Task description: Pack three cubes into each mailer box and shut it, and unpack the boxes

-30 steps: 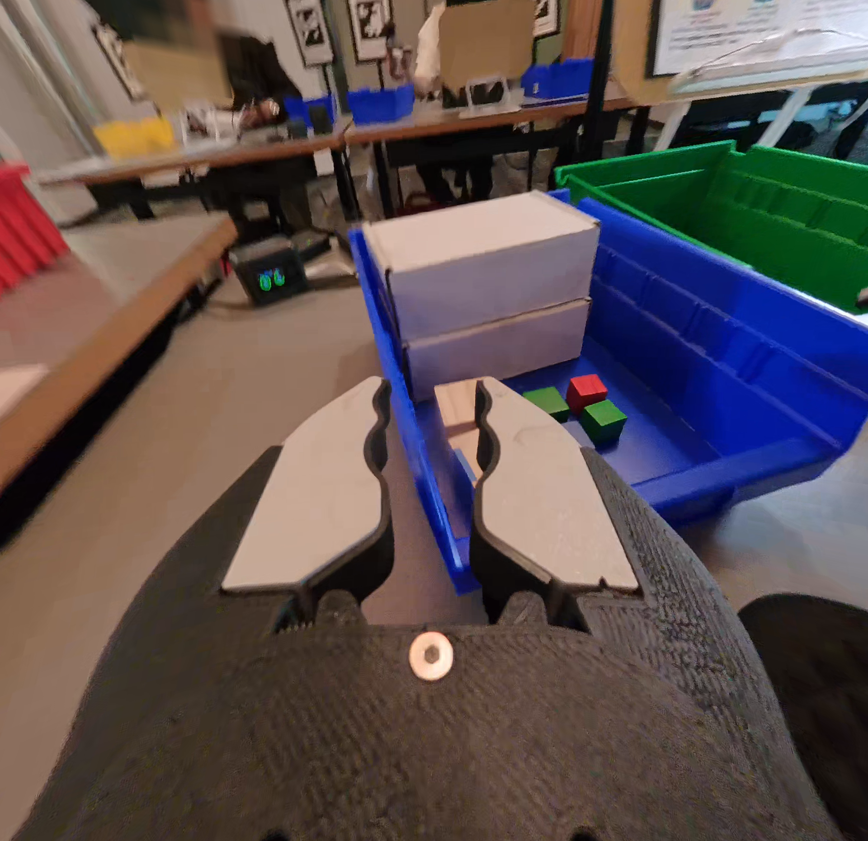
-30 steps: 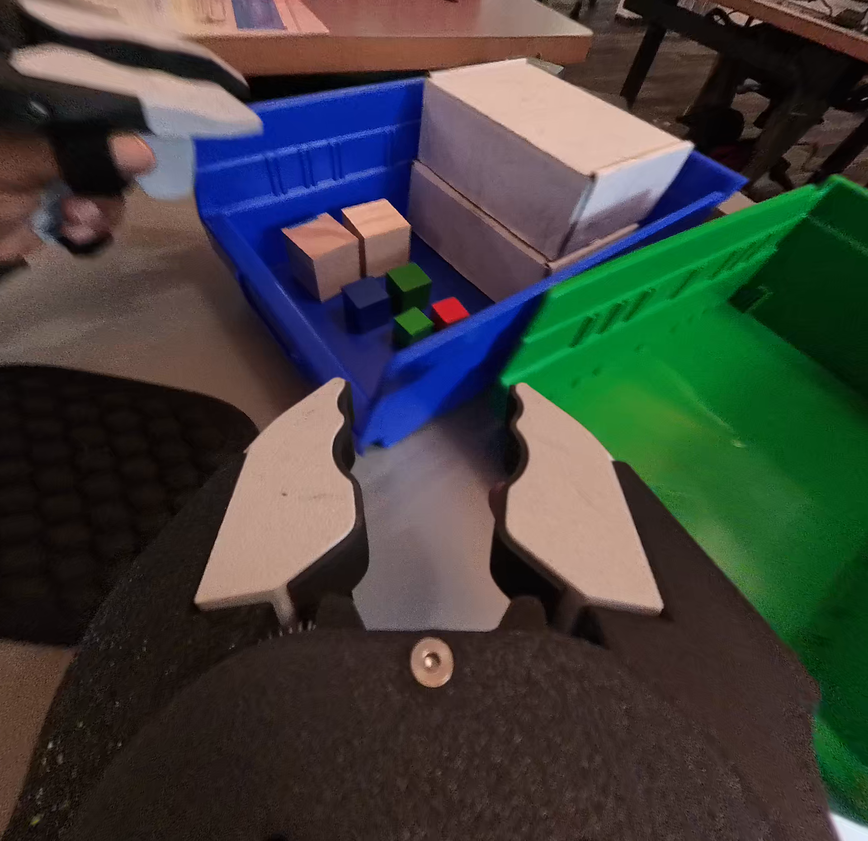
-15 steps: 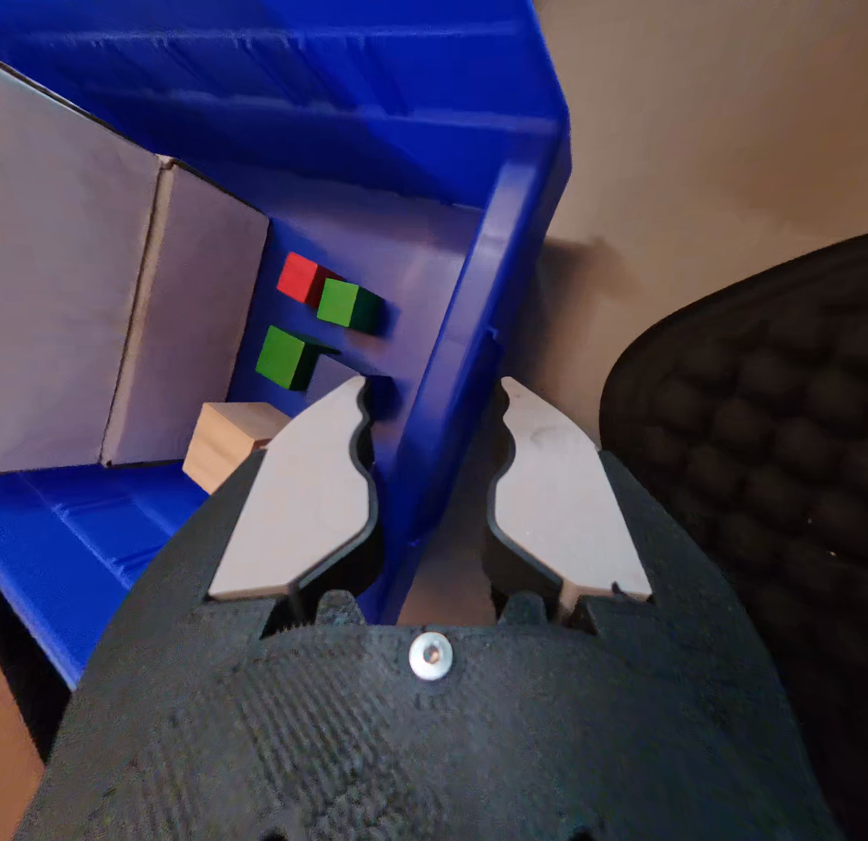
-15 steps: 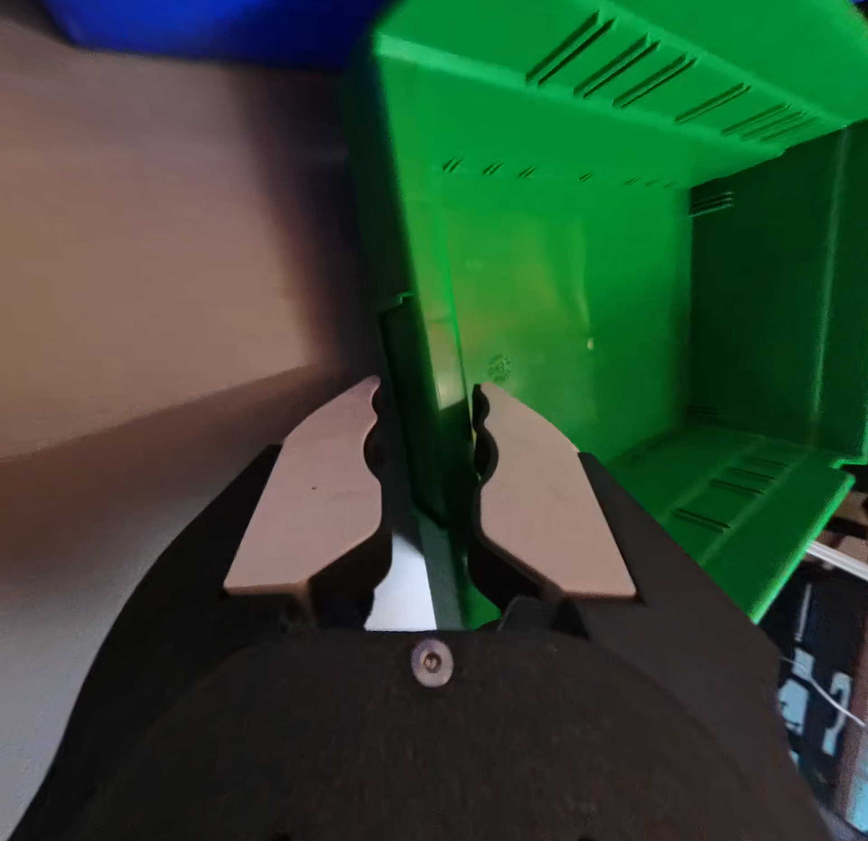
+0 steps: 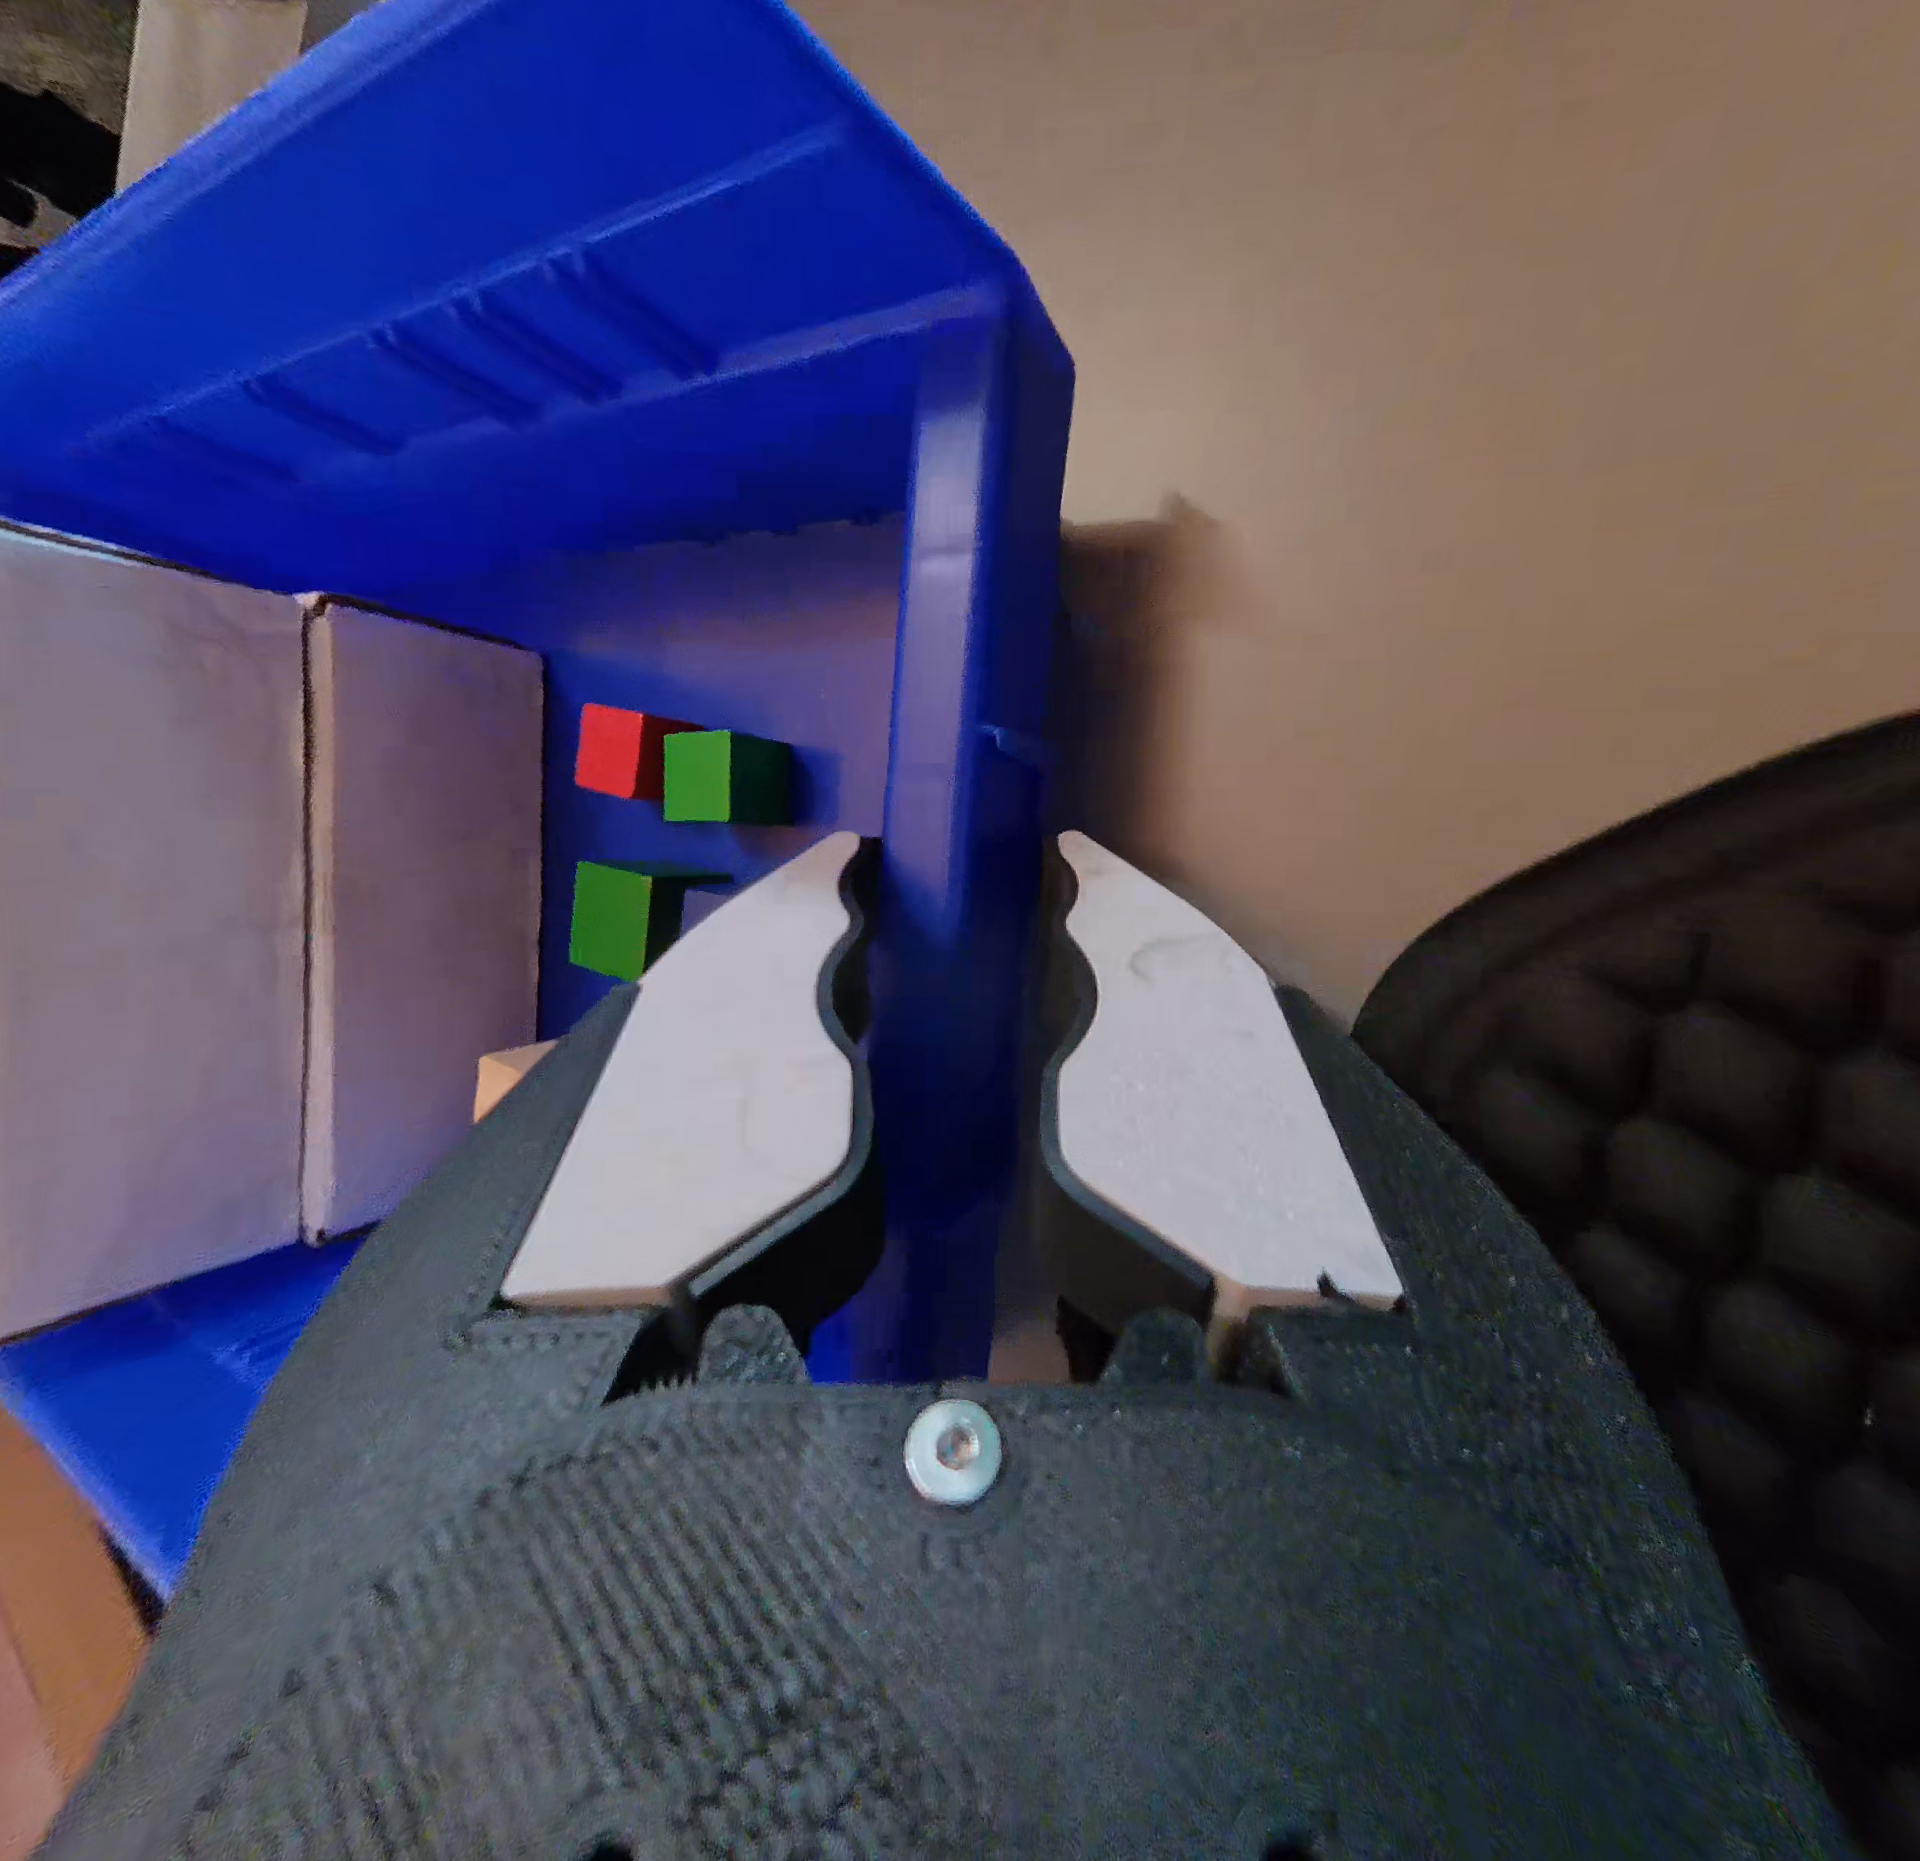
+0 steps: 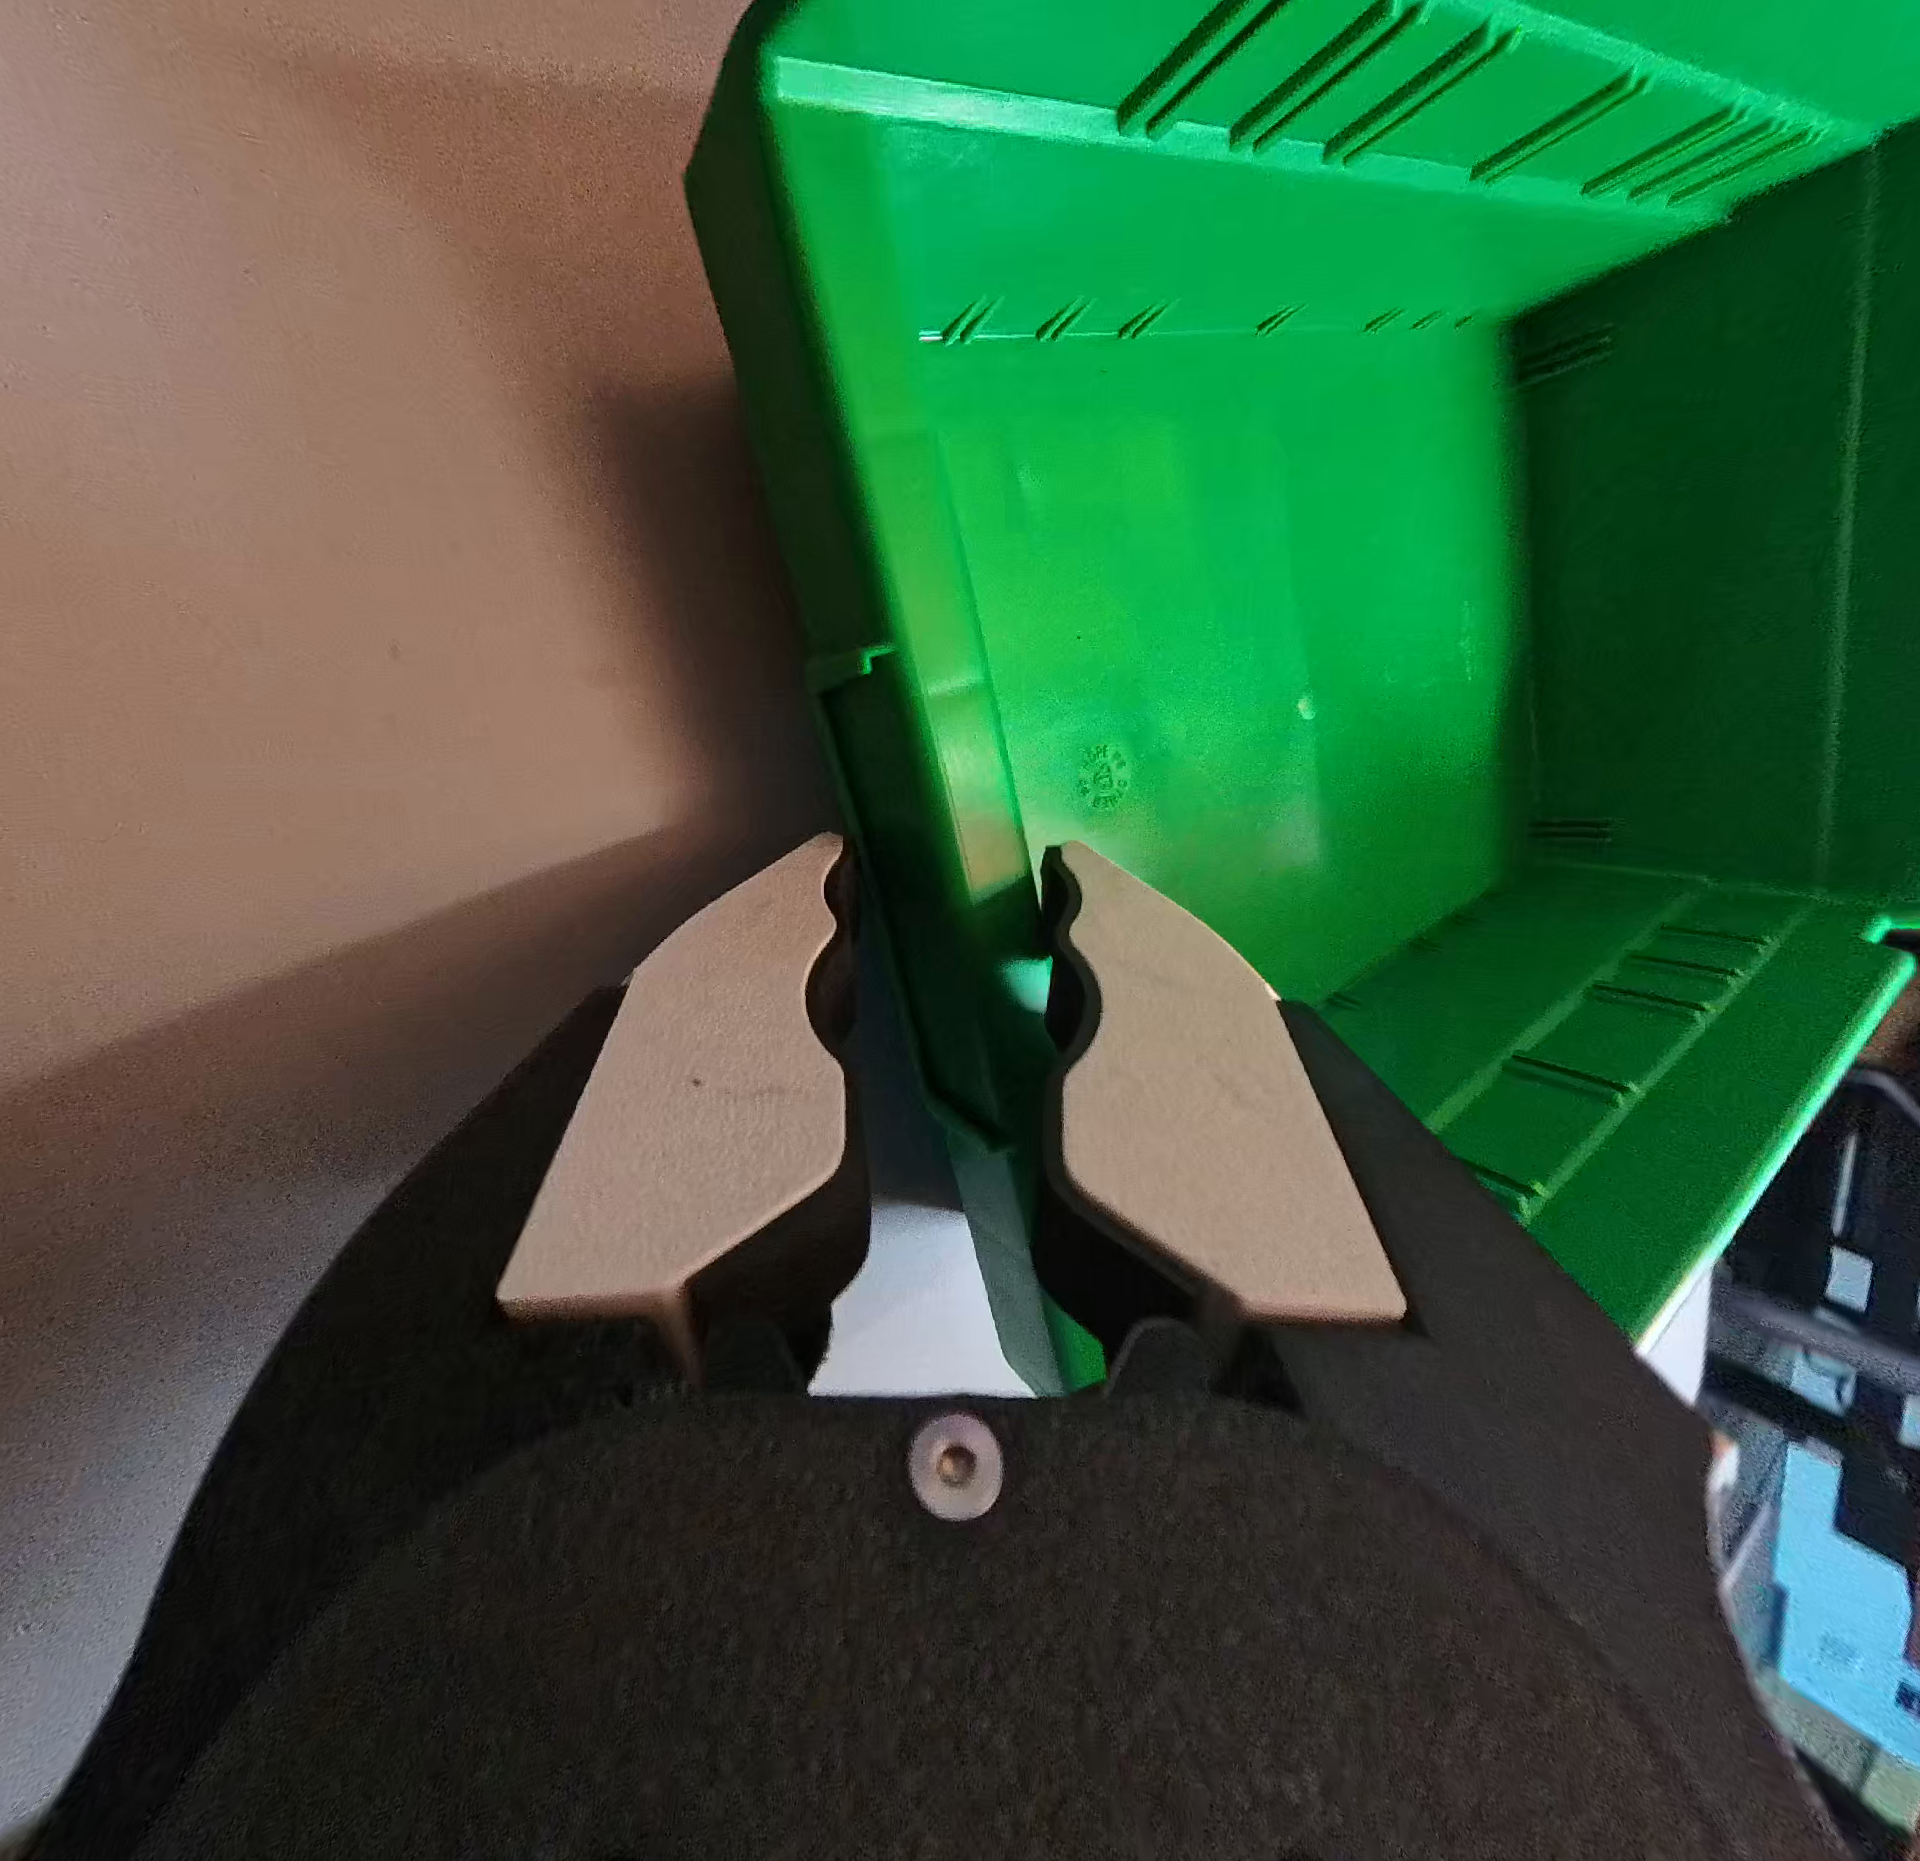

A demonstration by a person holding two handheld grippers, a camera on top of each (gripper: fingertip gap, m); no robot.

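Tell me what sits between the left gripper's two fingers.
In the left wrist view, the left gripper straddles the blue bin's front wall; whether the fingers clamp it is unclear.

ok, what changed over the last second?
Both grippers came down from above the bins onto their front walls: left gripper jaws straddle the blue bin wall, right gripper jaws straddle the green bin wall. Cubes and mailer boxes sit unmoved in the blue bin.
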